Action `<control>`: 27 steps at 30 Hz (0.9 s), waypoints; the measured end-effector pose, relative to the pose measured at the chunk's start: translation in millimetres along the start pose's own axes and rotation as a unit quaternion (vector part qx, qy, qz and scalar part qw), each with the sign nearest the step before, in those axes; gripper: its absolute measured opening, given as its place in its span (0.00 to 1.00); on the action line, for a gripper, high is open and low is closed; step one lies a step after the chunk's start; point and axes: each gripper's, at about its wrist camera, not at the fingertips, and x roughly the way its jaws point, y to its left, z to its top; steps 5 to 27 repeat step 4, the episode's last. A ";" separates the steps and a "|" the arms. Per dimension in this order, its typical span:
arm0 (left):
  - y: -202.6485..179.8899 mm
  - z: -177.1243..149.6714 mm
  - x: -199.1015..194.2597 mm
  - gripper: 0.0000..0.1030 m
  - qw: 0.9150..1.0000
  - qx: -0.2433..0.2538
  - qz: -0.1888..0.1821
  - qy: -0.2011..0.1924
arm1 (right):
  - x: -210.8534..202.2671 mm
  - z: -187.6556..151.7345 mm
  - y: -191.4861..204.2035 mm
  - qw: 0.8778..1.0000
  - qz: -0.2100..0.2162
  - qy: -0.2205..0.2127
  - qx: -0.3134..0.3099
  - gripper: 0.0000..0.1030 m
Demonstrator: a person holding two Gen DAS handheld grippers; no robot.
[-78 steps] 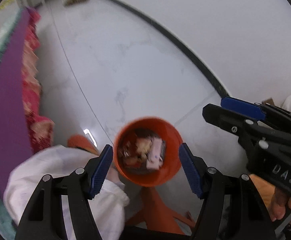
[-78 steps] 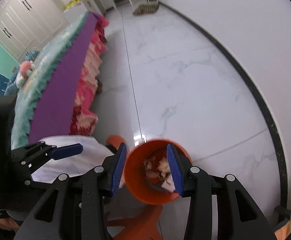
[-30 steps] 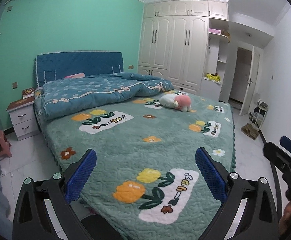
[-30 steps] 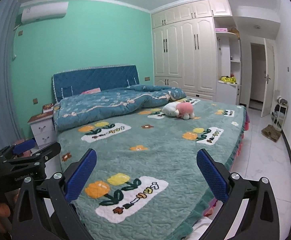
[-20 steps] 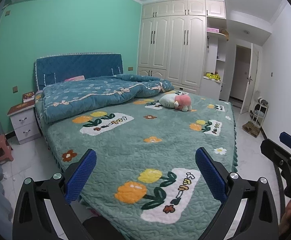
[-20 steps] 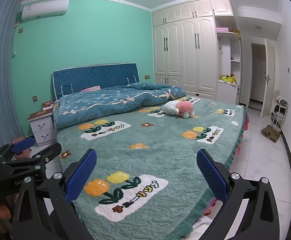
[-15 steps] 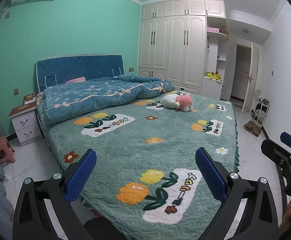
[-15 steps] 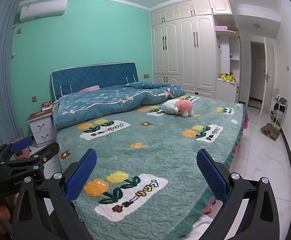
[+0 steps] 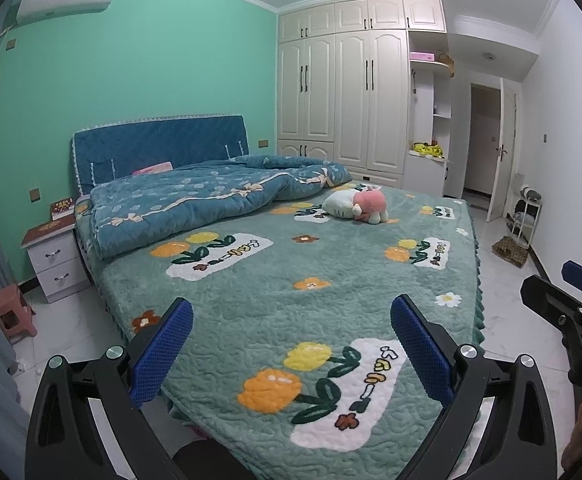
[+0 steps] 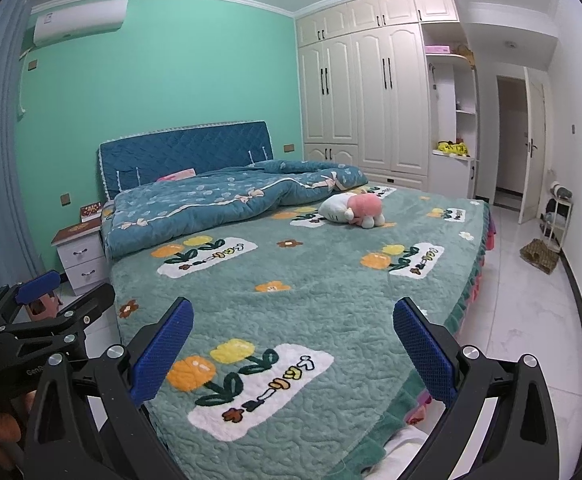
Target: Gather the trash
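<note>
While I monitored the left wrist view, the left gripper [image 9: 291,332] stood wide open and empty over the bed [image 9: 291,280]; no trash appeared. On the right wrist view, the right gripper [image 10: 293,334] gaped likewise, a plush toy [image 10: 351,208] at 12 o'clock.

My jaws are spread wide with nothing between them. Ahead, the bed [image 9: 291,280] fills the room's middle; its near half is bare, with a plush [image 9: 355,206] and quilt [image 9: 195,200] farther back. Open floor [image 10: 531,312] runs along the right; a stool [image 9: 11,312] and nightstand [image 9: 53,260] crowd the left.
</note>
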 end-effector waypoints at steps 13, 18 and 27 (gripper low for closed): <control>2.1 -0.3 2.2 0.95 1.000 -0.004 -0.002 0.004 | 0.9 -0.8 -0.1 1.000 0.000 0.001 0.000 0.95; 2.1 -0.3 2.2 0.95 1.000 -0.004 -0.002 0.004 | 0.9 -0.8 -0.1 1.000 0.000 0.001 0.000 0.95; 2.1 -0.3 2.2 0.95 1.000 -0.004 -0.002 0.004 | 0.9 -0.8 -0.1 1.000 0.000 0.001 0.000 0.95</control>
